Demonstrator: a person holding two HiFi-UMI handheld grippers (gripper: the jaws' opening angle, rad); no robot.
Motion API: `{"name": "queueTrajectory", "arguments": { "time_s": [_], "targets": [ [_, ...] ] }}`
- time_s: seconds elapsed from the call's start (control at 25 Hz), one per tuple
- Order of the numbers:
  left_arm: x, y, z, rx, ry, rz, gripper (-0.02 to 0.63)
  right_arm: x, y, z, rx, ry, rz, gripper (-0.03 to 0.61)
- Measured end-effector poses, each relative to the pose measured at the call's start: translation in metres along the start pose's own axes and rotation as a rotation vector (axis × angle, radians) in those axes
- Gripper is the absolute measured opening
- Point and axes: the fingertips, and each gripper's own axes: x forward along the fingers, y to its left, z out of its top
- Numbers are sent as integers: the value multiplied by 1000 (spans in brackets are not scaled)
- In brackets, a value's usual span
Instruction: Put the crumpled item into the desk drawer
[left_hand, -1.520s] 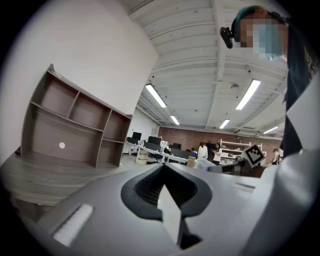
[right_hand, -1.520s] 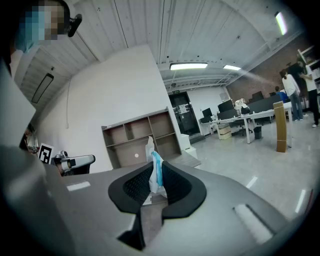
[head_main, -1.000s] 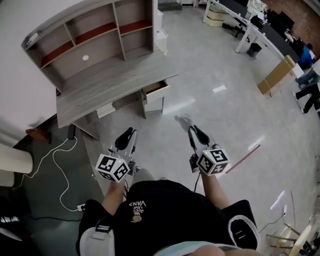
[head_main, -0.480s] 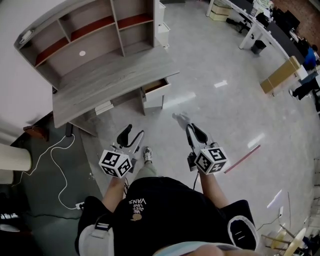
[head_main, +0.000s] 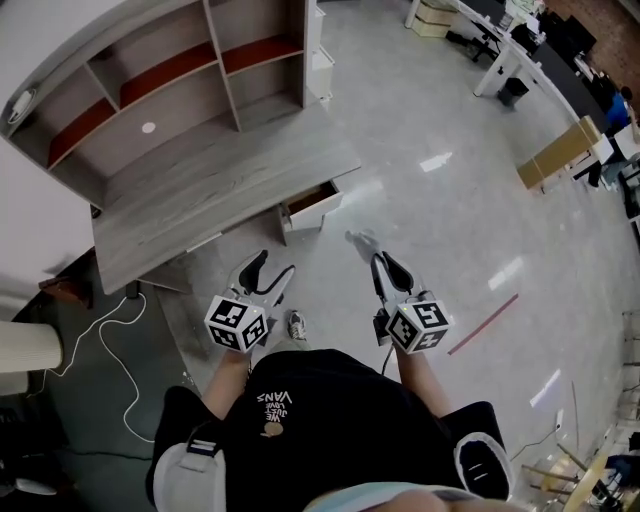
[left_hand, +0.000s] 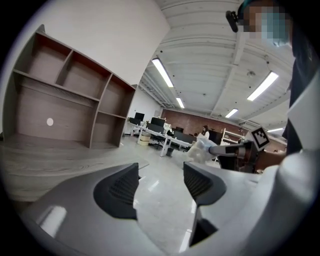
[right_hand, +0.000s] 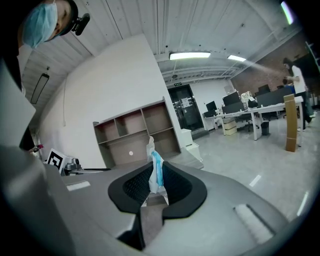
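A grey desk (head_main: 220, 190) with a shelf unit stands at the upper left, and its small drawer (head_main: 312, 200) at the right end is pulled open. My right gripper (head_main: 376, 257) is shut on the crumpled white and blue item (head_main: 361, 241), held over the floor a short way in front of the drawer. In the right gripper view the crumpled item (right_hand: 154, 172) sticks up between the pads. My left gripper (head_main: 272, 266) hovers beside it on the left. Its jaws are opening and nothing is between them (left_hand: 160, 185). The left gripper view also shows the crumpled item (left_hand: 199, 150).
A white cable (head_main: 105, 345) trails over the dark floor patch at the left. A red strip (head_main: 485, 322) lies on the grey floor at the right. A cardboard box (head_main: 555, 152) and office desks (head_main: 500, 55) stand far right. A white cabinet (head_main: 322, 65) adjoins the shelf unit.
The left gripper's jaws have gone from shut to wide apart. The desk and drawer have come nearer. The right gripper keeps its hold on the crumpled item.
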Motion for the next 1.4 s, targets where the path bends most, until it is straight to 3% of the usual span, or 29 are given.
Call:
{"name": "queueTrajectory", "arguments": {
  "time_s": [0.32,0.56,0.72,1.0,1.4],
  "targets": [
    [38,49,9,-16,45,-56,307,61,-8,12,-3,9,-40,46],
    [61,78,4,-33,67,-27,307,95,-24,17,-26,28,-36,46],
    [80,94,-10,-40,83,27,307,122,-35,23,-73,60,-17,46],
    [106,114,-29,-51,67,158,307,166,-53,14,-219,153,101,46],
    [138,133,-83,-58,116,282,307,214,-90,-38,-373,271,216,46]
  ]
}}
